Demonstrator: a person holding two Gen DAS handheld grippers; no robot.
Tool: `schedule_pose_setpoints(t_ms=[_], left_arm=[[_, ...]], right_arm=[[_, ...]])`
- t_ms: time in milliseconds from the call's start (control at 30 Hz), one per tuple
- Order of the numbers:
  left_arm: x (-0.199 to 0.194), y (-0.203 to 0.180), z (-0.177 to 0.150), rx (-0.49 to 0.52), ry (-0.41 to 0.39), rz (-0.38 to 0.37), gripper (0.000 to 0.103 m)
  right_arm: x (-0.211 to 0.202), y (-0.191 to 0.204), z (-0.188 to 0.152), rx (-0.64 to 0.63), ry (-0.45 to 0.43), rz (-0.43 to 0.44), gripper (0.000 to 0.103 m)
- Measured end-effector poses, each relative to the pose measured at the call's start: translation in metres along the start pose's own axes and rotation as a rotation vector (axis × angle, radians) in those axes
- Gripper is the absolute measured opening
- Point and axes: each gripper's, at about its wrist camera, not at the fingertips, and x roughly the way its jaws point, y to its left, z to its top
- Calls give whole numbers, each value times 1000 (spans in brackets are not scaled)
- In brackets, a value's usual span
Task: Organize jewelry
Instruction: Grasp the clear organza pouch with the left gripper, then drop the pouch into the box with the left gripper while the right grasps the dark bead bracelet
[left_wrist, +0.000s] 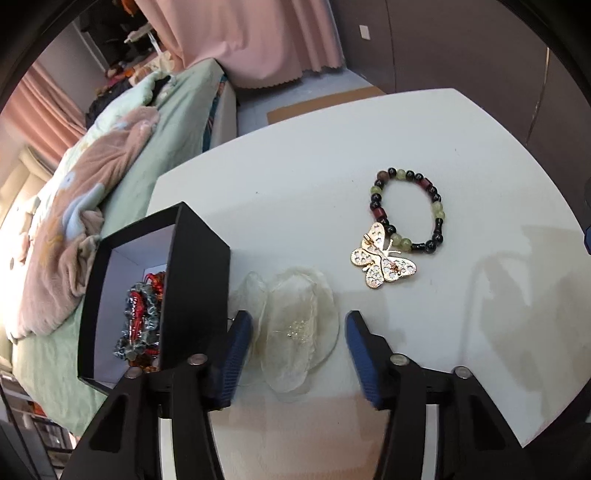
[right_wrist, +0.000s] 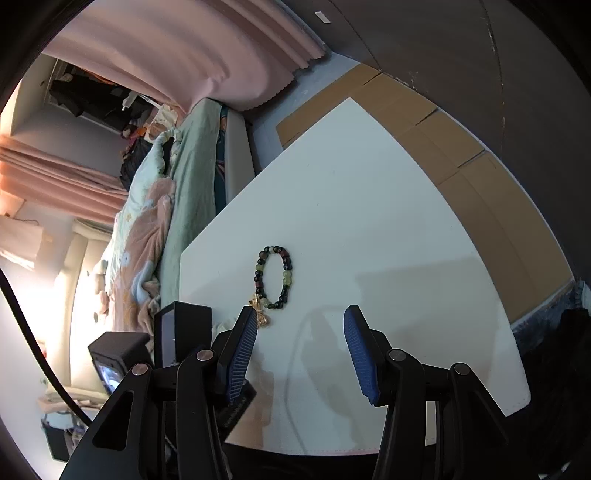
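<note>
Left gripper jaws parted at a middling width, straddling a translucent cream flower ornament flat on the white table; pads not visibly pressing on it, though the left pad may brush its edge — hard to tell. Just left of that jaw, an open black box with red and grey beaded pieces inside. Farther out, a beaded bracelet touching a gold butterfly brooch. Right gripper parted likewise, empty, over bare table, bracelet beyond its left finger.
</note>
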Motion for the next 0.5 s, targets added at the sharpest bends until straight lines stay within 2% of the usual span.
schedule_pose_setpoints(t_ms=[33, 100, 167, 200, 267, 500], left_arm=[[0, 1, 0, -2, -1, 1, 51], [1, 6, 1, -12, -2, 12, 39], [-3, 16, 3, -51, -12, -16, 9], [-5, 25, 5, -75, -11, -55, 5], [-9, 37, 7, -119, -11, -126, 1], [-45, 79, 14, -249, -93, -233, 1]], right_arm=[[0, 0, 0, 0, 0, -1, 49], [-1, -1, -1, -1, 1, -3, 49], [0, -1, -1, -1, -1, -2, 49], [0, 0, -1, -3, 0, -3, 49], [1, -1, -1, -4, 4, 1, 49], [11, 9, -1, -15, 27, 13, 49]])
